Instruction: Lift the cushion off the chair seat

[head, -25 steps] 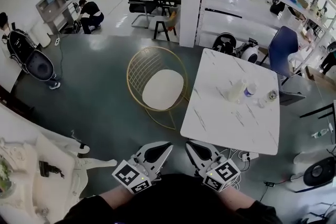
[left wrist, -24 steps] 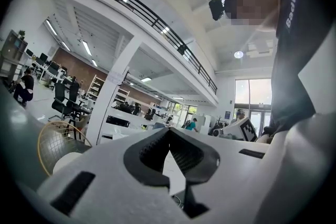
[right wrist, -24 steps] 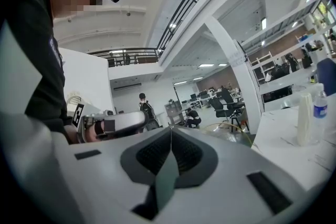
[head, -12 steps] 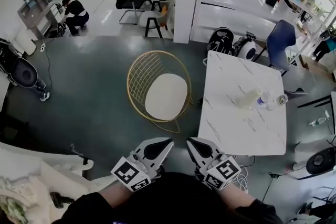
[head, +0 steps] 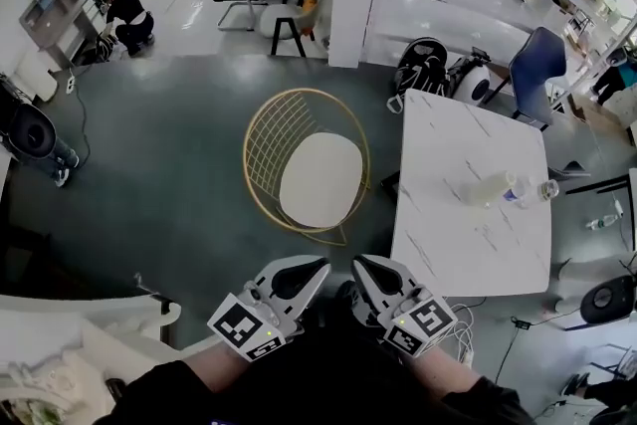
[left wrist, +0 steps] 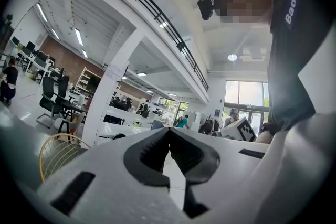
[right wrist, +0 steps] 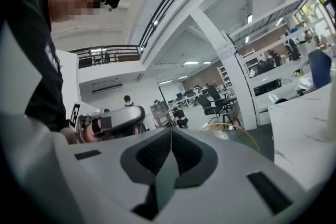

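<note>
Ahead, cushion (head: 320,179) lies apparently flat in the wire chair (head: 271,129); left tool (head: 318,265) and right tool (head: 359,264) are pressed together.

sleeves (head: 169,393): black | left hand-held gripper (head: 319,265): white shell, dark pads (left wrist: 149,152), black-and-white marker cube (head: 247,331) | right hand-held gripper (head: 358,263): same

white marble table (head: 438,164) bears a bottle (head: 485,190); blue chair (head: 533,75) stands beyond it.

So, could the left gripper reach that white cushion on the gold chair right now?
Not yet, probably: the left gripper sits short of the cushion, jaws shut. Only bare floor lies between, so the way looks free once it is brought closer.
</note>
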The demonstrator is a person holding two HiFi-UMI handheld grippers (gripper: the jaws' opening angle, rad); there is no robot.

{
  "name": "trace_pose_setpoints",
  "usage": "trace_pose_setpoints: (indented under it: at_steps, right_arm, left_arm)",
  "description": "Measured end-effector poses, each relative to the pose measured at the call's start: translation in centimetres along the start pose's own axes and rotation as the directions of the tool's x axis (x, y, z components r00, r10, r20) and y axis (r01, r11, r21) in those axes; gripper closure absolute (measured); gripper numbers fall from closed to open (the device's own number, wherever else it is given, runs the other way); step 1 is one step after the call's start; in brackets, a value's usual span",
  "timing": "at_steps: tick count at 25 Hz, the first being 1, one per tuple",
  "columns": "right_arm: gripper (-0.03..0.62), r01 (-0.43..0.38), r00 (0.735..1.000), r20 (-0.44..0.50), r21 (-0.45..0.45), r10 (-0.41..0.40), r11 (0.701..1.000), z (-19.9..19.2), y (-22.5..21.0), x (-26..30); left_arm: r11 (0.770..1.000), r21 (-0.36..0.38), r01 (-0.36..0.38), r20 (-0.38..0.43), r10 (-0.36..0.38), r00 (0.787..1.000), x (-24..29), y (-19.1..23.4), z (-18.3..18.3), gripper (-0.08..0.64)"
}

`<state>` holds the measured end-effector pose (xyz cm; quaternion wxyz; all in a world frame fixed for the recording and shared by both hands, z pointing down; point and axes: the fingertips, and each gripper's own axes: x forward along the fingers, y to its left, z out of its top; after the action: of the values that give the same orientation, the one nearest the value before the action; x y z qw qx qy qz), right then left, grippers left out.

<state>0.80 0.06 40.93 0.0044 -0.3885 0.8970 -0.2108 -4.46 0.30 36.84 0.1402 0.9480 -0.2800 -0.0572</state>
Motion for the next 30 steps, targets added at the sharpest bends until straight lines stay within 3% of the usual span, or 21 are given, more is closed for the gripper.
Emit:
trace_pose_setpoints:
  at_steps: [14,19,23,30]
  right_arm:
    - [0.565,-0.027,1.000,-0.005,0.068,0.027,0.997,-1.8,-5.2,5.7]
    - [0.563,0.008,1.000,-0.007,0.111,-0.007,0.994,-3.9,-8.0,8.6]
    - [0.563,0.041,0.999,-0.021,0.144,-0.038,0.989,-6.2,-10.2,10.6]
    - [0.563,0.123,0.992,-0.065,0.208,-0.112,0.970,-11.6,-14.7,13.6]
  left_arm:
    - [0.994,-0.020,-0.107,0.019,0.108,0.994,2.9,4.3,-1.2,0.543]
    - [0.991,-0.016,-0.132,0.011,0.132,0.991,3.4,6.9,-2.5,0.543]
    - [0.988,-0.059,-0.144,-0.014,0.143,0.990,4.0,8.7,-4.1,0.543]
    - [0.988,-0.052,-0.149,-0.038,0.147,0.988,4.3,12.2,-7.1,0.543]
